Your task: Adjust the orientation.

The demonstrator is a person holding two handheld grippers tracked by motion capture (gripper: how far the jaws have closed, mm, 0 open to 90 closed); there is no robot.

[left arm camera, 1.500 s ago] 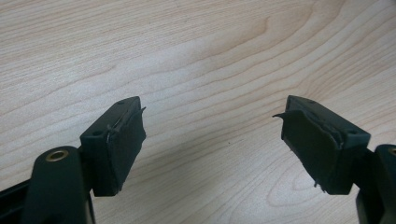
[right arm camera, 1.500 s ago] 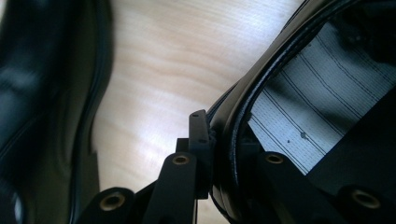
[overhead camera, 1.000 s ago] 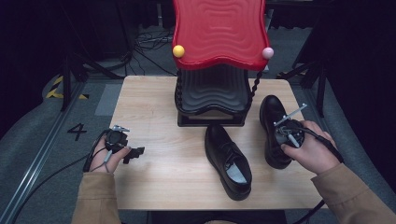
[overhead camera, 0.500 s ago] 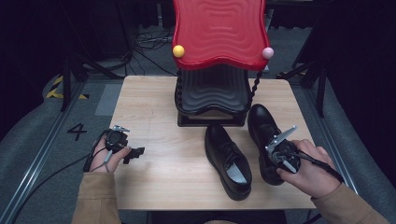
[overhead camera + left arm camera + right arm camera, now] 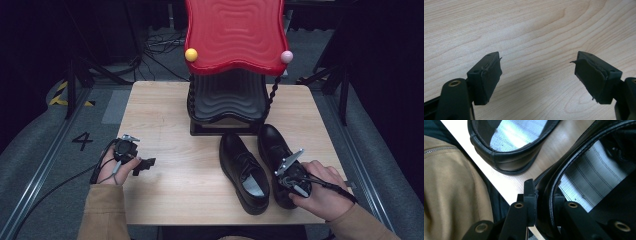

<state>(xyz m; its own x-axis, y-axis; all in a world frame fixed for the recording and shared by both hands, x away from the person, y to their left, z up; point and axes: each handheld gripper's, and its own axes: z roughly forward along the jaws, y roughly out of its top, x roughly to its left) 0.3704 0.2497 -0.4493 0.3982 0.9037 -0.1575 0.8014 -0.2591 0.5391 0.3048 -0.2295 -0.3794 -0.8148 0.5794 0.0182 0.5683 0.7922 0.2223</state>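
- Both shoes are glossy black leather: the left shoe point(image 5: 244, 172) and the right shoe point(image 5: 272, 150).
- Their insoles are pale grey with thin dark stitched lines.
- The tabletop point(image 5: 165, 115) is light wood with wavy grain.
- The rippled tray point(image 5: 234, 35) on top is bright red, the shelf point(image 5: 227, 97) below it black.
- One knob point(image 5: 191, 54) is yellow, the other knob point(image 5: 286, 56) pink.
- The sleeves point(image 5: 102, 212) are tan.
- The jaws are matte black.
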